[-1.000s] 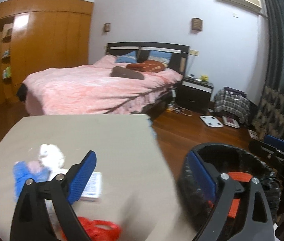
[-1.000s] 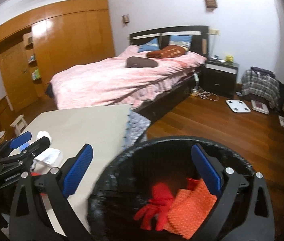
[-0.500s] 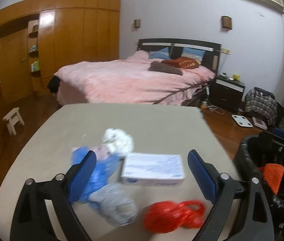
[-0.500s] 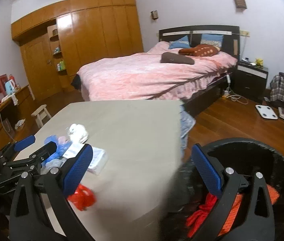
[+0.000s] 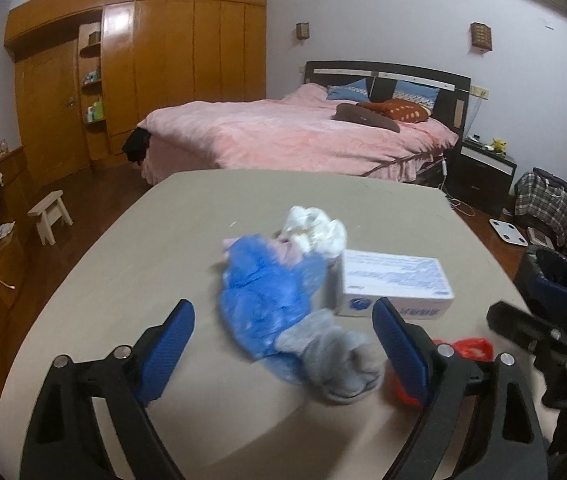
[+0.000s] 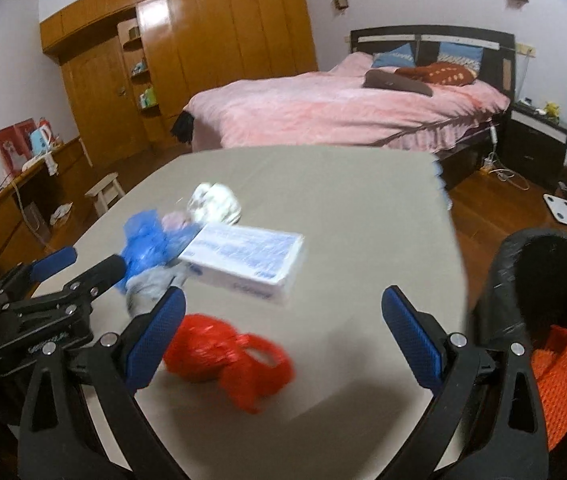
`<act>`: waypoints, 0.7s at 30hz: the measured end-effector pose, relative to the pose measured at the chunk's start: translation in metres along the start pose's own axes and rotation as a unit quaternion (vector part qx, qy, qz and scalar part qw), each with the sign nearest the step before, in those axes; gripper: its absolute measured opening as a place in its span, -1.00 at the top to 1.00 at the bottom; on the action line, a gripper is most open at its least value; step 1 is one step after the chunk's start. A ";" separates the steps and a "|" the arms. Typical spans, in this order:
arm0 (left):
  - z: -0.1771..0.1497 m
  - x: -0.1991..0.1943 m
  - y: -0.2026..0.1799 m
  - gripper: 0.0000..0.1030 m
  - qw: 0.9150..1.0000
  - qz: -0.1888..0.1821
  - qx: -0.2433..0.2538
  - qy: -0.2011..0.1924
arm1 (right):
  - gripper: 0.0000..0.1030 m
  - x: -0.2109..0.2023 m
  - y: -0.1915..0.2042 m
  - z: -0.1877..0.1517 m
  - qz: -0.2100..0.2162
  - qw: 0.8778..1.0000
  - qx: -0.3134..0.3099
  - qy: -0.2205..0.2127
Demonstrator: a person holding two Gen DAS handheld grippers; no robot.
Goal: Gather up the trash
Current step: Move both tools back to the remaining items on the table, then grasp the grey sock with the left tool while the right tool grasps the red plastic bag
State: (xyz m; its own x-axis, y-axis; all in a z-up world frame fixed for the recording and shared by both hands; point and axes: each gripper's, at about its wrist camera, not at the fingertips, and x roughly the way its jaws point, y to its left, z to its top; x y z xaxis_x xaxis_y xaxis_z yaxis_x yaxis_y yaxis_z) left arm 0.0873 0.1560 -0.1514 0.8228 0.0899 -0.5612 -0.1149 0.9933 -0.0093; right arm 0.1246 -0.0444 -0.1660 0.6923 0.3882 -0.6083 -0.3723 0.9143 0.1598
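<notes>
Trash lies on the beige table (image 5: 123,264): a blue plastic bag (image 5: 271,292), a grey wad (image 5: 343,364), a white crumpled wad (image 5: 315,230), a white box (image 5: 393,284) and a red plastic bag (image 6: 227,356). My left gripper (image 5: 283,348) is open and empty, with the blue bag and grey wad between its fingers. My right gripper (image 6: 283,336) is open and empty above the red bag. A black trash bin (image 6: 539,280) with orange trash inside stands right of the table.
A pink bed (image 5: 303,136) stands behind the table, with a black nightstand (image 5: 483,172) to its right. A wooden wardrobe (image 5: 143,72) fills the far left wall. A small stool (image 5: 49,212) and a scale (image 5: 507,232) are on the wood floor.
Both grippers have swung left from over the black bin to the trash pile on the table. Both stay open and empty.
</notes>
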 end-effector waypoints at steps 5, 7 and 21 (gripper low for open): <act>-0.003 0.000 0.012 -0.70 1.000 0.000 -0.006 -0.002 | -0.79 0.011 0.018 -0.007 0.011 1.000 -0.015 0.022; -0.003 0.000 0.014 -0.67 1.000 -0.001 -0.004 -0.001 | -0.66 0.016 0.021 -0.009 0.014 0.999 -0.017 0.033; -0.008 0.003 0.016 -0.63 1.000 -0.008 -0.006 0.005 | 0.16 0.029 0.036 -0.021 0.060 0.993 -0.038 0.091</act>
State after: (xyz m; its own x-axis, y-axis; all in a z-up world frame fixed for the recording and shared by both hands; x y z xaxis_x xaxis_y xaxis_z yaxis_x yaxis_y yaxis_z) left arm 0.0837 0.1718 -0.1603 0.8189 0.0725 -0.5694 -0.1085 0.9937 -0.0294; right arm 0.1181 -0.0022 -0.1947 0.5199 0.4607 -0.7193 -0.4962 0.8483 0.1847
